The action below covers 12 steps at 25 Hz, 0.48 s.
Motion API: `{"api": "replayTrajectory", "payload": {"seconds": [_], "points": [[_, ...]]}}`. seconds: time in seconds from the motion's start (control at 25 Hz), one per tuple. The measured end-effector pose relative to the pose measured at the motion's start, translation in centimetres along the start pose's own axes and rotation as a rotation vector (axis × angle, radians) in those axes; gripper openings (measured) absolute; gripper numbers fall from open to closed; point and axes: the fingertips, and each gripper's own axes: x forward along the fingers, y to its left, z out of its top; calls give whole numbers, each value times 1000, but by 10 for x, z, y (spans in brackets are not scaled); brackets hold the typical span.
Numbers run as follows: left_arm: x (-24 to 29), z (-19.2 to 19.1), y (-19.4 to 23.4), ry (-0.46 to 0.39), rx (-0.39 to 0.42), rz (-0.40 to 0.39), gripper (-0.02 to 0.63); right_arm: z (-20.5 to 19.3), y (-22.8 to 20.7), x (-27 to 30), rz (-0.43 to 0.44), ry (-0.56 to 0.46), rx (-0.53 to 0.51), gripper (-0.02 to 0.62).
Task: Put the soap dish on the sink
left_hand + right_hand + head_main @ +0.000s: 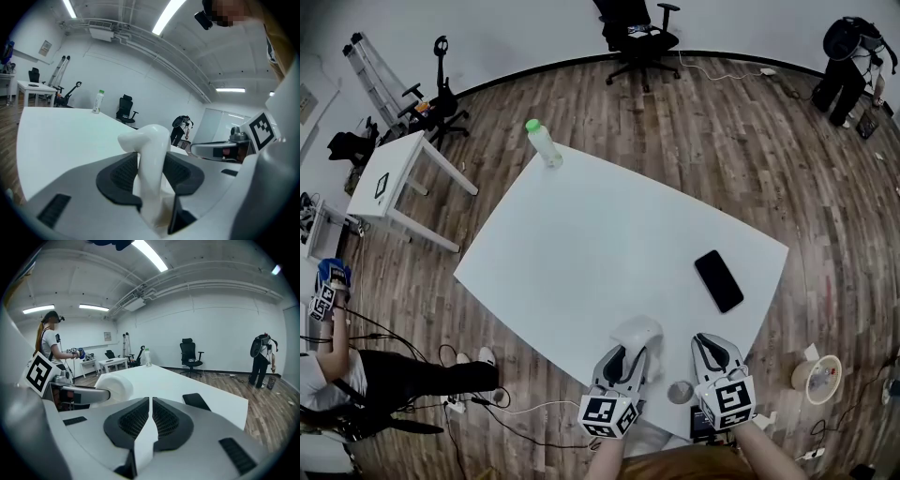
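The white soap dish (639,333) is a rounded glossy piece held just above the near edge of the white table (609,244). My left gripper (630,356) is shut on it; in the left gripper view the soap dish (152,159) stands between the dark pads (119,176), gripped by its rim. Just to its right, my right gripper (705,343) is shut with nothing in it; its pads (136,418) nearly meet. From the right gripper view the soap dish (112,387) shows at the left. No sink is in view.
A black phone (718,280) lies at the table's right side and a green-capped bottle (544,142) stands at its far corner. A small grey round object (680,392) sits between the grippers. A person (337,375) stands at left beside cables; a small white table (389,178) and office chairs (637,37) stand beyond.
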Motion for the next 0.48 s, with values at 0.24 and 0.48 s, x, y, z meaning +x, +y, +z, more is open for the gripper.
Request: {"api": "replayTrajectory", "payload": {"seconds": [0.24, 0.48], "points": [[2, -14, 7, 28, -58, 12, 166, -14, 1, 6, 16, 38, -1, 11], [5, -30, 17, 63, -153, 31, 166, -25, 6, 9, 31, 67, 1, 11]]}}
